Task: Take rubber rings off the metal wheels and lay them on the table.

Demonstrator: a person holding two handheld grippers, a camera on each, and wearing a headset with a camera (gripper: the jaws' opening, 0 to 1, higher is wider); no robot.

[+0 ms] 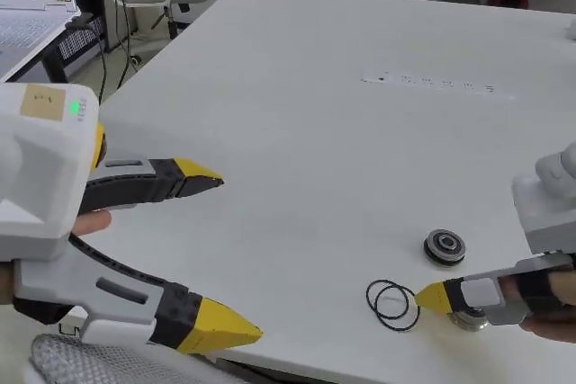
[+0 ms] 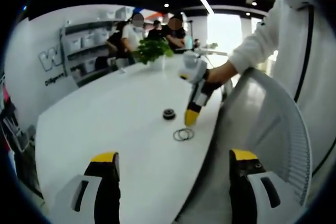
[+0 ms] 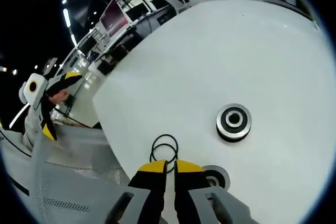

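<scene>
a wide bare stretch of the white table (image 1: 315, 132) is left open across its middle and far side, and free passage is offered there. the near right corner is crowded: two black rubber rings (image 1: 392, 303) are laid overlapping, a metal wheel (image 1: 445, 245) is set just behind them, and a second wheel (image 1: 470, 319) is partly covered by the right gripper (image 1: 423, 298), jaws closed, just beside the rings. the near left edge is taken up by the left gripper (image 1: 239, 258), jaws spread wide, with a mesh chair back (image 1: 81, 361) below it.

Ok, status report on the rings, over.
Left gripper open, hovering. Right gripper shut, tip by two rings on table. Far wheel looks ringed. Nothing blocking.
</scene>
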